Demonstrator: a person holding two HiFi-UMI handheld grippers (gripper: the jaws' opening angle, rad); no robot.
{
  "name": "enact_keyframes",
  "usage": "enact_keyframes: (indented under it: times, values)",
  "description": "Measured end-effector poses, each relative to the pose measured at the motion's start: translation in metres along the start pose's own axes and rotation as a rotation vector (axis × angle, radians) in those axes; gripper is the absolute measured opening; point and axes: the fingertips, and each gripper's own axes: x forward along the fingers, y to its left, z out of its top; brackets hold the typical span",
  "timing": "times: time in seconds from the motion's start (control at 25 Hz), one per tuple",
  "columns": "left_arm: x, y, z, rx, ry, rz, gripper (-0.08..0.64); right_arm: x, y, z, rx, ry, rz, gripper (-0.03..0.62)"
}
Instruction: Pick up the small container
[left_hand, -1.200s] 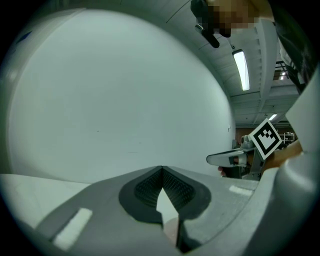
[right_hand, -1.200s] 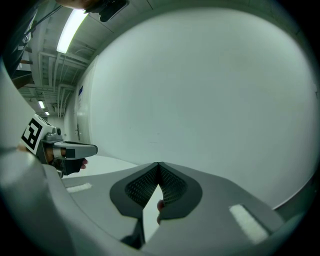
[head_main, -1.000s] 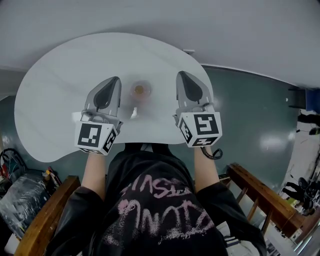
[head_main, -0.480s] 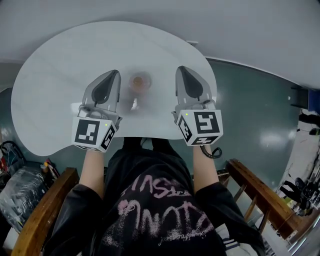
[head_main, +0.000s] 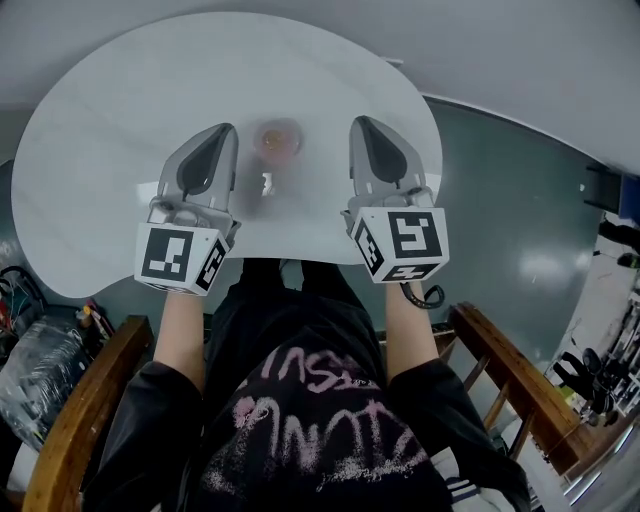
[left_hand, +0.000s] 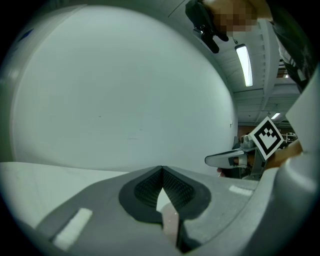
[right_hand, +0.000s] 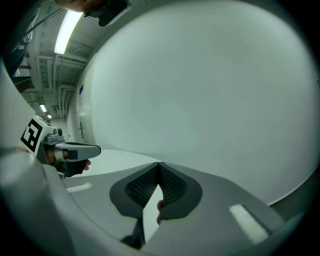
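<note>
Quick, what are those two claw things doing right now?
Left gripper: closed, holding nothing.
Right gripper: closed, holding nothing.

White counter on a teal floor, under tube light.
A white, kidney-shaped counter (head_main: 100, 150) stands on a glossy dark teal floor (head_main: 500, 200). Brown wooden rails (head_main: 80, 410) run along both near sides, and a long fluorescent ceiling tube (left_hand: 245, 65) glows overhead.

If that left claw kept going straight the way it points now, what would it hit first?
Probably nothing nearby: the left claw points out over the table toward a pale wall. The small container sits off to its right, though depth is hard to judge.
</note>
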Motion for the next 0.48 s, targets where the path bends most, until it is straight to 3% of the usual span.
enact_keyframes:
  times: [0.48]
  values:
    - [0.001,-0.003,-0.032,-0.019,0.035,0.000,0.002,0.005,0.005,-0.028,0.014,0.039,0.019,0.009]
